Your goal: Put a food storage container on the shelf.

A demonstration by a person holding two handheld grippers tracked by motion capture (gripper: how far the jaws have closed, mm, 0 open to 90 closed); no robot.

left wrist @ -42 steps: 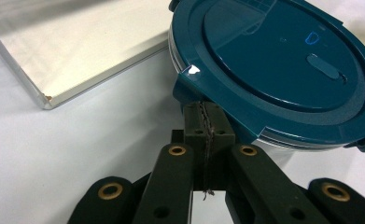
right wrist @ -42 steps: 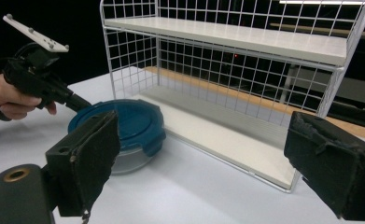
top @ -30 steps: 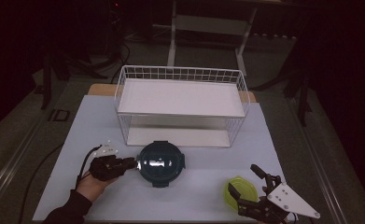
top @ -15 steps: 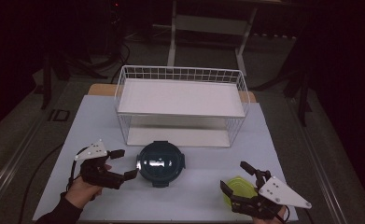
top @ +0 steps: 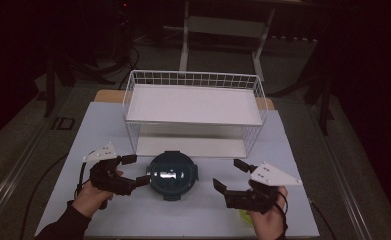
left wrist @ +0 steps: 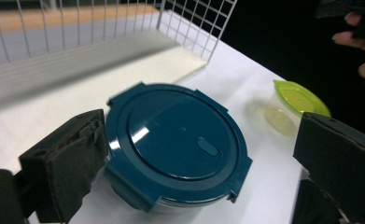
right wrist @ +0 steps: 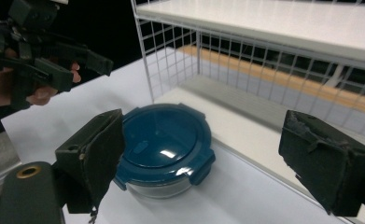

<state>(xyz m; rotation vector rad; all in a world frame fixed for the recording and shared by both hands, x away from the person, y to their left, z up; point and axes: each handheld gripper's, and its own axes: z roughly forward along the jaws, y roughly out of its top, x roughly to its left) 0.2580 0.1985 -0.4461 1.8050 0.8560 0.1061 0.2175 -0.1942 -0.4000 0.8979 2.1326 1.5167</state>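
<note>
Near the front edge of the tabletop [top: 293,150], just ahead of the wire rack [top: 193,100], the round blue container [top: 172,175] is sitting with its lid clipped on. A second ago the left gripper [top: 133,170] was closed against the container's left side; its jaws have just been opening and are now standing wide, with nothing between them, the lower one hovering close to the container's left rim. In the left gripper view the container [left wrist: 175,140] is lying in the gap ahead of the jaws, untouched. The right gripper [top: 230,175], which was down by the small green-lidded cup [left wrist: 294,105] at the front right corner, is now facing the container from the right, also wide open and empty. This is looking like a handover: the right hand is probably lining up to take the container.
</note>
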